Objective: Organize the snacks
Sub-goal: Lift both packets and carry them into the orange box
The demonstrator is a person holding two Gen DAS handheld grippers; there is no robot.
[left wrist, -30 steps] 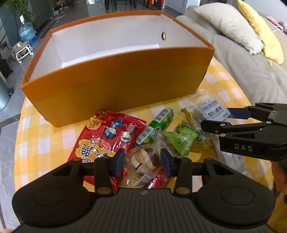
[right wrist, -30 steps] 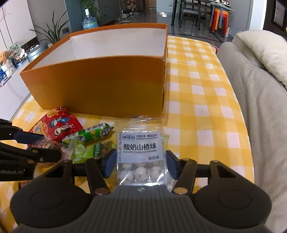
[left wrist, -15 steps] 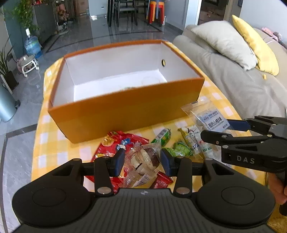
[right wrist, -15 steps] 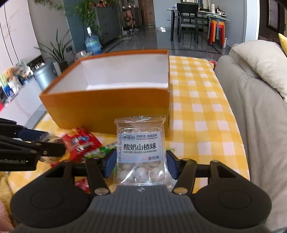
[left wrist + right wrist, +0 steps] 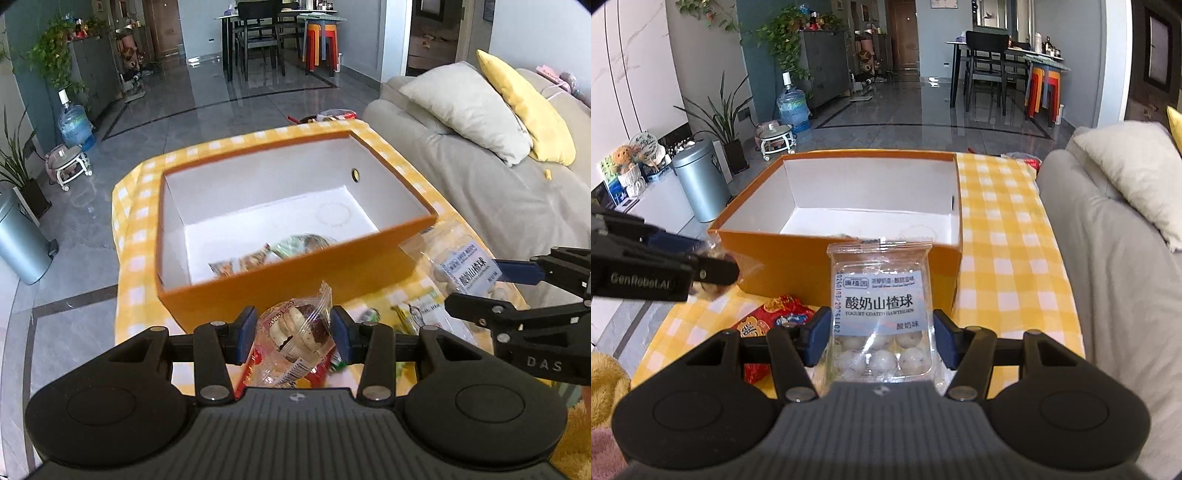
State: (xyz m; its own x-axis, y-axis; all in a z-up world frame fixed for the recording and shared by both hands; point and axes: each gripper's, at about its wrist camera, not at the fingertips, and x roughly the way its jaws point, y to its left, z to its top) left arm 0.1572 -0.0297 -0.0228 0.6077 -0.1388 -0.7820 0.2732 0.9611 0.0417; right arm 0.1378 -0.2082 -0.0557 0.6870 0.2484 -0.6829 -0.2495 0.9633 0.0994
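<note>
My left gripper (image 5: pixel 293 334) is shut on a clear packet of small cakes (image 5: pixel 295 332), held above the table just in front of the orange box (image 5: pixel 295 284). My right gripper (image 5: pixel 881 341) is shut on a clear packet of yogurt-coated hawthorn balls (image 5: pixel 881 306), also lifted in front of the box (image 5: pixel 798 258). The box is open, white inside, with a few snack packets (image 5: pixel 269 253) at its near end. The right gripper shows at the right of the left wrist view (image 5: pixel 513 295) with its packet (image 5: pixel 469 271). The left gripper shows at the left of the right wrist view (image 5: pixel 713 264).
More snacks lie on the yellow checked tablecloth (image 5: pixel 1001 258): a red packet (image 5: pixel 775 321) and green packets (image 5: pixel 369 317) in front of the box. A grey sofa (image 5: pixel 498 192) with cushions runs along the right. A metal bin (image 5: pixel 701 184) stands on the floor at left.
Both grippers have risen with their packets, from table level to above the box rim. The box's inside and the snacks in it have come into sight.
</note>
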